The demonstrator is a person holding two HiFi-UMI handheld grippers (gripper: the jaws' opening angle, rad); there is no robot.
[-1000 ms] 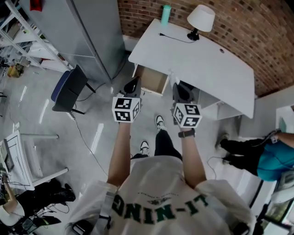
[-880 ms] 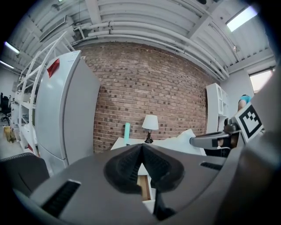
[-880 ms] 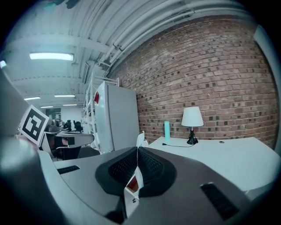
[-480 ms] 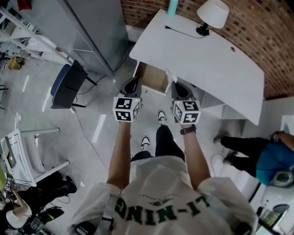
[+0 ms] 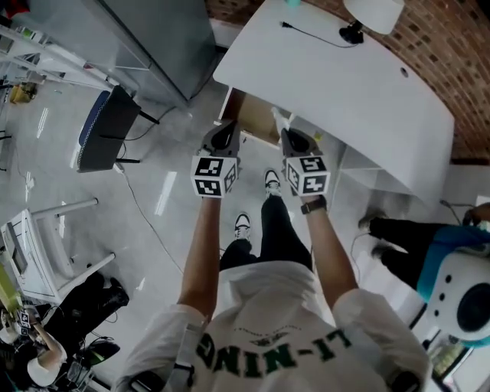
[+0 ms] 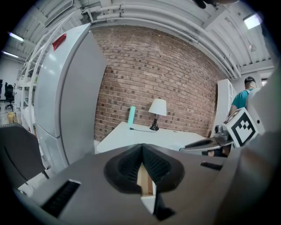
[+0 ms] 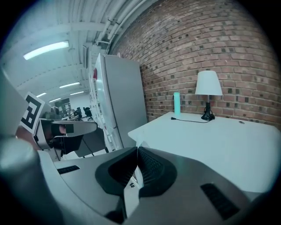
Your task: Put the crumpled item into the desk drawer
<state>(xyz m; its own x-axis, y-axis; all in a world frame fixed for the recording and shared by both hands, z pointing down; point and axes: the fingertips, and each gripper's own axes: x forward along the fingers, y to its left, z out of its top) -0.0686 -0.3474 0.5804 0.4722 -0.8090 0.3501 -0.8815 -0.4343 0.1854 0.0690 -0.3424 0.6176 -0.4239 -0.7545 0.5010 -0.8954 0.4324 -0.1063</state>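
Note:
A white desk point(image 5: 360, 92) stands ahead with its wood-lined drawer point(image 5: 256, 122) pulled open at the near left corner. My right gripper point(image 5: 288, 133) is shut on a thin white crumpled item point(image 5: 277, 116), a strip of which sticks out past the jaws over the drawer's right edge. In the right gripper view the same white item point(image 7: 131, 184) is pinched between the ribbed pads of the right gripper point(image 7: 137, 160). My left gripper point(image 5: 223, 132) hovers at the drawer's left front, shut and holding nothing. Through the left gripper's point(image 6: 142, 165) narrow gap I see the drawer's wood point(image 6: 145, 182).
A lamp point(image 5: 373, 11) with its cable and a teal bottle point(image 5: 292, 2) stand at the desk's far edge. A grey cabinet point(image 5: 153, 38) and a dark chair point(image 5: 103, 126) are to the left. Another person point(image 5: 429, 245) stands at the right, near a white machine point(image 5: 463, 295).
I have stepped closer to the desk. Both grippers have moved forward to the open drawer, the right one still holding the white item.

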